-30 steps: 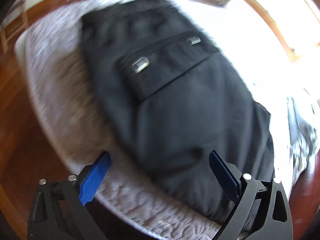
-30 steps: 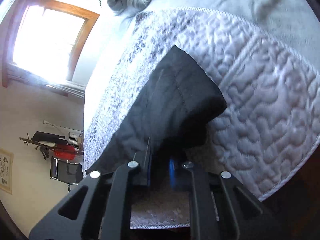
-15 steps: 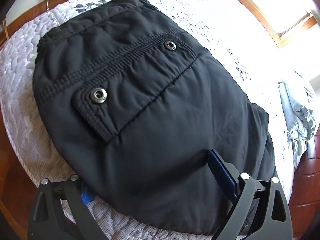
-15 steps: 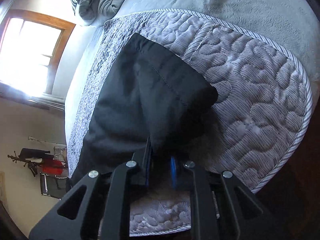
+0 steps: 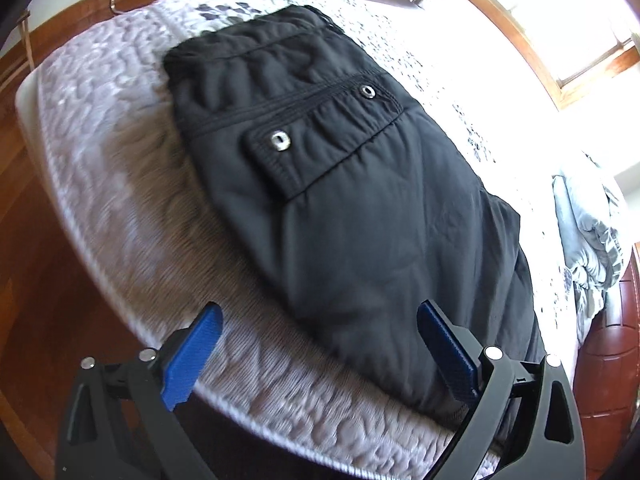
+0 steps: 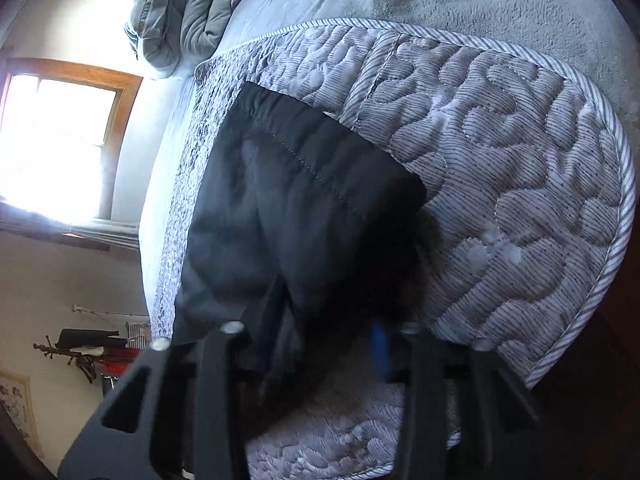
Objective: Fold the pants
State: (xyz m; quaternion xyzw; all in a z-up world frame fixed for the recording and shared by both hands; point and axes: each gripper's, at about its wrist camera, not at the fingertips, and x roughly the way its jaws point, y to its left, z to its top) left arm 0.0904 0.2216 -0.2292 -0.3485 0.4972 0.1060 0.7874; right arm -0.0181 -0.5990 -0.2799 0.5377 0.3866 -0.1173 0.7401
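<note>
**Black pants on bed: left tool free, right tool at the hem end**

Left wrist view. I see the black pants (image 5: 352, 208) lying flat on the quilted bedspread (image 5: 120, 184) of the bed, apparently already doubled leg on leg. The long axis runs from the waistband at the far upper left toward the lower right, passing under my right finger. A pocket flap (image 5: 320, 140) with two metal snaps faces up. My left hand-held gripper (image 5: 320, 354) is spread wide and holds nothing. Its left blue pad (image 5: 192, 360) hangs over bare quilt; its right blue pad (image 5: 448, 348) sits over the near fold edge of the cloth. Whether that pad touches the fabric I cannot tell. A grey comforter (image 5: 588, 232) is bunched at the far right.

Right wrist view. The hem end of the pants (image 6: 304, 208) lies on the quilt, directly ahead of my right hand-held gripper (image 6: 328, 344). Its fingers stand apart with dark cloth between them, but blur and shadow prevent my confirming a pinch, so I cannot tell its state.

Judgement. The coming move turns on carrying the hem end along the long axis toward the waistband. The right tool is at that end and is the nearer one; the left lies beside the mid-length edge.
</note>
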